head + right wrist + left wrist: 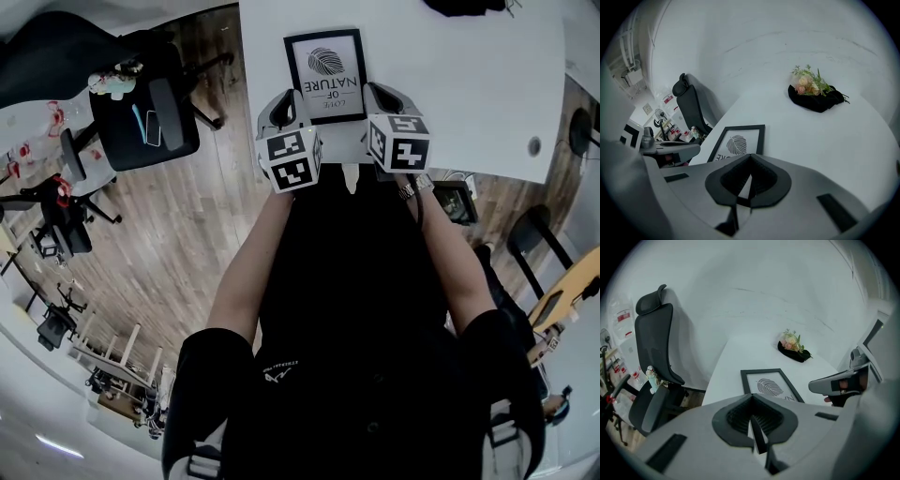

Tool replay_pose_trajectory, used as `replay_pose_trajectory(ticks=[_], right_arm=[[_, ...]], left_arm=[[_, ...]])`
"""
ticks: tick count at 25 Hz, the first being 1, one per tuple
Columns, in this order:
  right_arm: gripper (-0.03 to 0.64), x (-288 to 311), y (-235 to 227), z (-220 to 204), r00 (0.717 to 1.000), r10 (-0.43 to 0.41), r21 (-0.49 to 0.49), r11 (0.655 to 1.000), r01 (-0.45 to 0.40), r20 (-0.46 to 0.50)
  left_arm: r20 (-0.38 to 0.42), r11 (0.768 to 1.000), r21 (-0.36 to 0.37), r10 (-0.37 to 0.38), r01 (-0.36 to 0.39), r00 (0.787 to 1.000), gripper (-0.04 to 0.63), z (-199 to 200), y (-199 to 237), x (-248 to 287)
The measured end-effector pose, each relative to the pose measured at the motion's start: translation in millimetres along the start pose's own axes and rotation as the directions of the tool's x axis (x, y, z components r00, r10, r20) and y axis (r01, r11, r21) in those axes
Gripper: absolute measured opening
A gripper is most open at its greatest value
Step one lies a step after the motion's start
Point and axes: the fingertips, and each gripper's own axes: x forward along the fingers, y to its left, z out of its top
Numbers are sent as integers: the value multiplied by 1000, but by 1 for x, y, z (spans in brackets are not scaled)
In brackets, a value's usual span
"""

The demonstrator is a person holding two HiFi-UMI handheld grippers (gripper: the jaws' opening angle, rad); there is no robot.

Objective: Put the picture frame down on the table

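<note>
**Both grippers closed, frame flat on surface**

Left gripper [751,396]: jaws pressed together, tips meeting in a point. Only a thin slit is open in the ribbed dark hollow behind the tips. A pale sliver and a dark line show in that slit; can't tell what they are.

Right gripper [750,156]: same state, tips together, narrow slit in the hollow. Can't tell whether either gripper touches the frame.

Writing: the picture frame [326,75] has a black border and a white print with a leaf graphic. The text is upside down in the head view. "OF" and "NATURE" are legible; the smaller word with them is too small to read.

Position: the frame lies flat on the white surface [469,94], close to its near edge, between the two grippers. Its near left corner sits just beside the left gripper's tips, its near right corner beside the right's. The gripper bodies hide its near edge in both gripper views. A bouquet [813,91] on a black wrap lies well apart, farther back on the surface.
</note>
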Motion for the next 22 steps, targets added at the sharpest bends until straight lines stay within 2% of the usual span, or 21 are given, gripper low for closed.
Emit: replay_pose_trajectory(ticks=[10, 22], right_arm=[[-1, -29, 31, 16, 997, 31, -32, 999, -29, 64], [-1, -76, 54, 52, 983, 42, -55, 998, -32, 178]], left_arm=[[76, 999, 31, -27, 24, 997, 6, 22, 0, -38], [215, 996, 76, -68, 53, 974, 6, 65, -11, -93]])
